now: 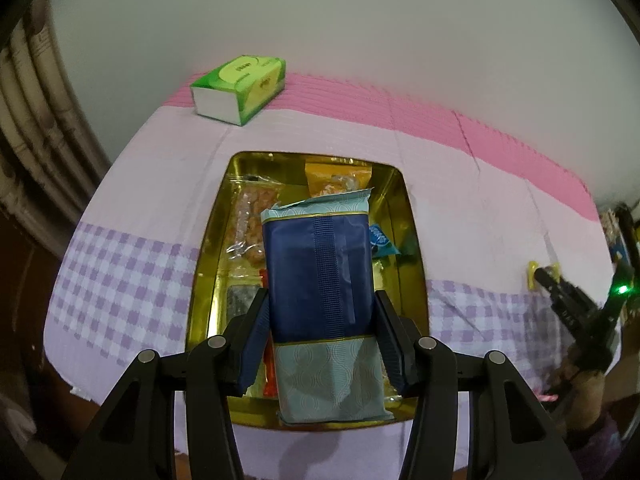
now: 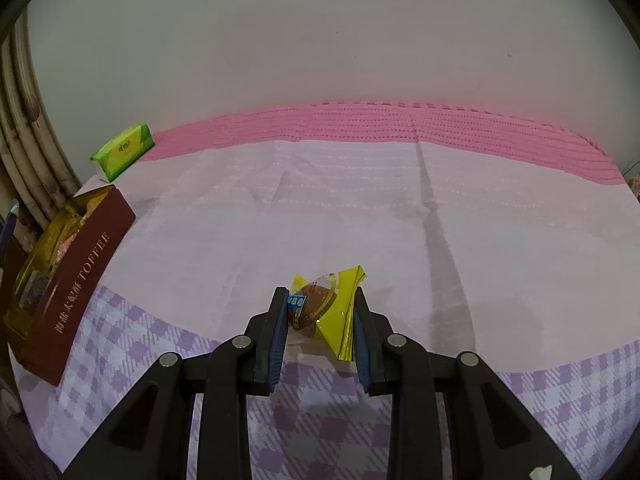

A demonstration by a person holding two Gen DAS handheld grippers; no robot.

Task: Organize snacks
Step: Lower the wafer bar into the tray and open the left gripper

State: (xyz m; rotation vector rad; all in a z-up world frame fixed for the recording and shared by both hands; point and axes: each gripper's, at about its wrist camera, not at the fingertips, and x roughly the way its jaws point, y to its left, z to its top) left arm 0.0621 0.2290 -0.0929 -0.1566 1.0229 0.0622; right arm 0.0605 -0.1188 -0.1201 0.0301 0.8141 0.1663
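Pale plaster wall backs a table draped in woven cloth [image 2: 320, 208]: a ribbed pink band at the far edge, a plain lilac middle, purple-and-white checks nearest the cameras. A green tissue pack [image 1: 239, 88], soft-cornered and glossy, lies at 11 o'clock in the left wrist view.

At the centre of that view sits a rectangular tin [image 1: 408, 216] with mirror-gold inner walls; its dark red outer side reads "TOFFEE" in the right wrist view. Crinkly clear and orange sachets lie inside it.

The left gripper [image 1: 320, 320] has its jaws at a moderate width, pressed on both flanks of a flat, pillow-shaped navy and pale teal packet [image 1: 320, 280] with a ridged seam down its back. The packet stands lengthwise over the tin.

The right gripper [image 2: 321, 312] has its jaws narrowed around a small yellow-wrapped sweet [image 2: 324, 304], a brown round lump behind crumpled clear film, at 6 o'clock on the cloth. Both blue pads touch the wrapper; whether the sweet is lifted I cannot tell.
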